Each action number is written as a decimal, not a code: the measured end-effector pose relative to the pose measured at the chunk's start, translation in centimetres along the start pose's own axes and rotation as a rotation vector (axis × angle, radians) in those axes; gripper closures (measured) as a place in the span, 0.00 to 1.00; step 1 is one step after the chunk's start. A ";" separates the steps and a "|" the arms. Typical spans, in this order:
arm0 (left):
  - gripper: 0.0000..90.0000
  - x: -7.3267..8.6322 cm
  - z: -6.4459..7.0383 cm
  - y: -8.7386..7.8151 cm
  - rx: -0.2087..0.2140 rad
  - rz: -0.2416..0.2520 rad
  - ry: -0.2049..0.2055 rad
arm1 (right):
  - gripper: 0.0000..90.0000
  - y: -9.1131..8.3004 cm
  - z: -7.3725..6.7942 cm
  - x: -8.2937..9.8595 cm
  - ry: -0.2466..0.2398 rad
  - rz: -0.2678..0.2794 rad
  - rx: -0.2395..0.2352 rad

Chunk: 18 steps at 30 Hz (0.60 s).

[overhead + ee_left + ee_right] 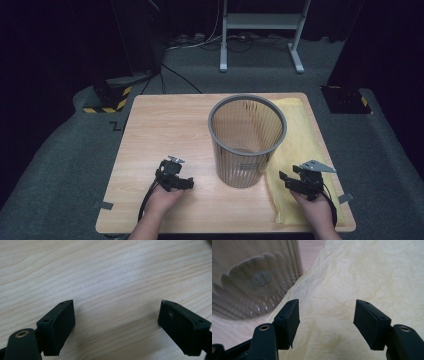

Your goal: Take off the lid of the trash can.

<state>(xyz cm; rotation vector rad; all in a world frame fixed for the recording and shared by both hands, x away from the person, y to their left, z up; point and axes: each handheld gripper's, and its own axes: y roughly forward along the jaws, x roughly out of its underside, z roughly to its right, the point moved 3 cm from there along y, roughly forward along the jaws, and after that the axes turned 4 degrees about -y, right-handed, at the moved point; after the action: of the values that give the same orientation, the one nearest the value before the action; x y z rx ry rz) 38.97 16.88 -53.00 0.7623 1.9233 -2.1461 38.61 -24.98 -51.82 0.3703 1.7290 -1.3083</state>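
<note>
- A grey slatted wastebasket point(247, 142) is standing upright near the middle of the wooden table point(165, 130), mouth open upward; nothing clearly visible inside it from the high view.
- A crinkled yellow sheet point(295, 150) is lying flat along the right side of the table, running from the far edge to the near edge, with its inner edge passing just beside or under the basket's base; which of the two I cannot tell.
- The left gripper point(175, 176) is sitting low over bare wood at the near left, well apart from the basket, with the person's left hand point(163, 199) wrapping its grip.
- In the left gripper view the left gripper point(116, 322) is showing its jaws spread wide, holding nothing, with plain wood grain between them.
- The right gripper point(302, 181) is hovering over the near part of the yellow sheet, to the right of the basket, with the right hand point(315, 206) behind it and the grey three-cornered plate on top.
- In the right gripper view the right gripper point(327, 315) is also standing with jaws wide and empty, the yellow sheet point(362, 277) lying under and ahead of them; contact with the sheet cannot be told.
- The basket's ribbed wall point(254, 290) is appearing at the upper left of that view, near the sheet's edge.
</note>
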 end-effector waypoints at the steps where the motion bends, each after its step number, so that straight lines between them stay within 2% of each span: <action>1: 0.16 -0.3 -0.1 -0.1 -0.009 -0.046 -0.001 | 0.41 0.1 -0.1 0.1 0.000 -0.011 -0.009; 2: 0.17 -0.5 -0.1 -0.1 -0.010 -0.076 -0.003 | 0.41 0.2 -0.2 0.2 -0.002 -0.018 -0.019; 3: 0.18 -1.0 -0.2 -0.1 -0.025 -0.144 -0.005 | 0.41 0.2 -0.4 0.1 0.006 -0.014 -0.026; 4: 0.18 -1.0 -0.2 -0.1 -0.025 -0.144 -0.005 | 0.41 0.2 -0.3 0.1 -0.007 -0.009 -0.029; 5: 0.18 -1.6 -0.3 0.1 -0.038 -0.215 -0.032 | 0.41 0.2 -0.4 0.0 -0.005 -0.009 -0.032; 6: 0.19 -1.6 -0.3 0.1 -0.038 -0.215 -0.032 | 0.41 0.2 -0.4 0.0 -0.005 -0.009 -0.032; 7: 0.20 -2.2 -0.4 0.1 -0.047 -0.283 -0.052 | 0.41 0.4 -0.3 0.0 -0.005 -0.017 -0.037; 8: 0.21 -2.2 -0.4 0.1 -0.047 -0.283 -0.052 | 0.41 0.4 -0.3 0.0 -0.005 -0.017 -0.037; 11: 0.21 -2.7 -0.2 0.2 -0.058 -0.370 -0.066 | 0.41 0.6 0.0 0.1 0.009 -0.022 -0.044; 13: 0.17 -3.2 0.0 -0.1 -0.069 -0.406 -0.083 | 0.41 0.5 0.2 0.1 0.020 -0.018 -0.047; 14: 0.18 -3.2 0.0 -0.1 -0.069 -0.406 -0.083 | 0.41 0.5 0.2 0.1 0.020 -0.018 -0.047; 16: 0.19 -3.7 0.2 -0.5 -0.051 -0.421 -0.109 | 0.41 0.5 0.3 0.0 0.026 -0.016 -0.049; 18: 0.19 -4.1 0.4 -1.1 -0.021 -0.469 -0.132 | 0.41 0.6 0.3 0.0 0.024 -0.014 -0.052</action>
<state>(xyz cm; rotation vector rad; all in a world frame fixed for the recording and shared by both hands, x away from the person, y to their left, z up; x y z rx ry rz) 41.92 15.83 -50.10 0.1632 2.2168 -2.3436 39.18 -24.96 -52.18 0.3457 1.7850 -1.2710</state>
